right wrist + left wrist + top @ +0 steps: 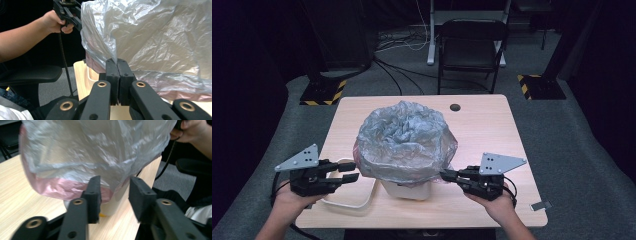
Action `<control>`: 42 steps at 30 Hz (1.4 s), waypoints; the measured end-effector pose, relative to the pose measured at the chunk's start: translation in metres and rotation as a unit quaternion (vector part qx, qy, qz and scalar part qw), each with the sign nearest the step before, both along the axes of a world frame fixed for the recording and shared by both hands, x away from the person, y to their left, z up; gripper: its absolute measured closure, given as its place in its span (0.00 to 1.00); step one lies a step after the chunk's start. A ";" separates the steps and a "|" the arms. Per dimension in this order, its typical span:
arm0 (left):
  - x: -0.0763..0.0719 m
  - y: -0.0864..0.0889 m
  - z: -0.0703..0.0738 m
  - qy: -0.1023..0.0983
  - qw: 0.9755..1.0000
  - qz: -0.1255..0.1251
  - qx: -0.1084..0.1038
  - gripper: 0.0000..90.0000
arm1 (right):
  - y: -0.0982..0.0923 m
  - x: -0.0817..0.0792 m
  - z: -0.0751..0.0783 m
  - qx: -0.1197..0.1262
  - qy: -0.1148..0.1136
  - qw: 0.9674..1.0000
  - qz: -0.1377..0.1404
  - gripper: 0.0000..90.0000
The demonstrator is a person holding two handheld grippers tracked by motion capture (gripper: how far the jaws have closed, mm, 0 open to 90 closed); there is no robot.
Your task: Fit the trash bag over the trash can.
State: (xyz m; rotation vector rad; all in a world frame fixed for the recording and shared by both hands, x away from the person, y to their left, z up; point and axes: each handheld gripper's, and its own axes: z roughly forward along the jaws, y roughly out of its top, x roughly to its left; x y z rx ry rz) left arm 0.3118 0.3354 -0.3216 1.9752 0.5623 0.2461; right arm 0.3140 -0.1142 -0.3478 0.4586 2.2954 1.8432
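Observation:
A crumpled grey plastic bag [404, 140] is draped over a white bin [407, 190] at the middle of the table, and a pink bag [60, 188] peeks out under its hem. My left gripper [351, 171] is at the bag's left side and is open. In the left gripper view, the bag's lower edge hangs between the spread jaws of the left gripper [115, 182], untouched by the pads. My right gripper [443, 174] is at the bag's right side. Seen close in the right gripper view [117, 61], its jaws are pressed together on the grey bag's [160, 37] hem.
A white ring-shaped frame [349, 201] lies on the wooden table [482, 125] just left of the bin, under my left gripper. A cable hole [455, 107] is at the table's back. A black chair [472, 45] stands beyond the table.

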 end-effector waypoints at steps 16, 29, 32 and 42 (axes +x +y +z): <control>0.021 -0.008 0.058 -0.045 0.999 0.018 -0.011 0.51 | -0.002 -0.002 0.006 0.011 -0.001 1.000 0.009 0.66; 0.040 -0.028 0.084 -0.064 0.998 0.012 -0.013 0.50 | -0.010 0.004 0.035 0.029 -0.027 0.999 -0.016 0.57; 0.045 -0.032 0.087 -0.065 0.998 0.009 -0.014 0.51 | -0.009 0.014 0.046 0.042 -0.034 0.998 -0.025 0.60; 0.061 -0.049 0.080 -0.043 0.999 -0.012 -0.012 0.51 | 0.003 0.055 0.072 0.057 -0.024 0.997 -0.040 0.58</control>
